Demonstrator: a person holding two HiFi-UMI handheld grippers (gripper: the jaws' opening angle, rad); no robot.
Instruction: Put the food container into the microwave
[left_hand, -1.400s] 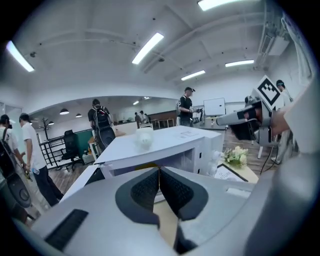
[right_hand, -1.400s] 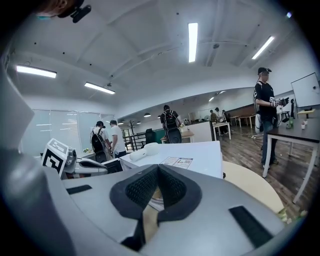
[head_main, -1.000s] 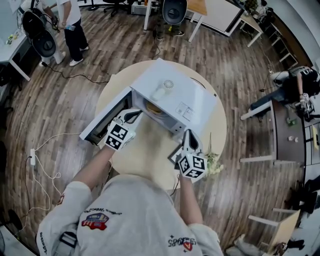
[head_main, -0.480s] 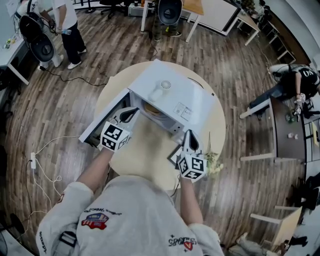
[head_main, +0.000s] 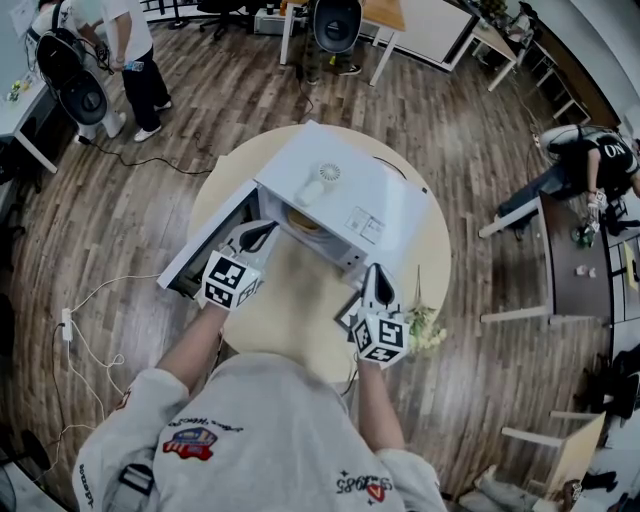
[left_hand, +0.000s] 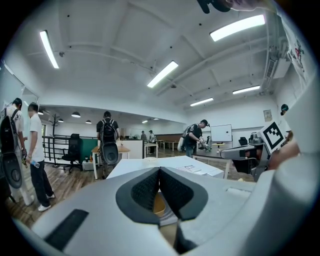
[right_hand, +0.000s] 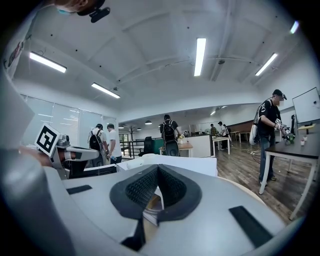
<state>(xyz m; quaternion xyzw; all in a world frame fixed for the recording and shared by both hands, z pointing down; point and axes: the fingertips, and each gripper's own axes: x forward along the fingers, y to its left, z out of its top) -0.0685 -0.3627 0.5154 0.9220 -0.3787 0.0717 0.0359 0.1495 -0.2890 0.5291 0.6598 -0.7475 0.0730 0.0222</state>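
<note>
Jaws of the left gripper (head_main: 262, 231) are pressed together, pad against pad, with nothing pinched between them. Those of the right gripper (head_main: 377, 273) likewise meet at their tips and hold nothing. Both grippers point away from the person toward a white microwave (head_main: 345, 195) that stands on a round, pale tabletop (head_main: 300, 315). The microwave door (head_main: 205, 245) is swung wide open to the left. The left gripper's tips sit just in front of the cavity's lower left corner, between the door and the opening. The right gripper's tips are close to the front right corner of the microwave, below its control panel; whether they touch it cannot be told. The food container (head_main: 305, 217) is inside the cavity, showing as a yellowish shape just past the front edge, apart from both grippers. In the left gripper view a patch of the same warm colour shows through the gap under the closed pads. A small white round object (head_main: 322, 178) lies on top of the microwave. A pale sprig of flowers (head_main: 425, 328) lies on the tabletop just beside the right gripper. On the wooden floor (head_main: 470, 130), people stand at upper left and at a desk to the right.
</note>
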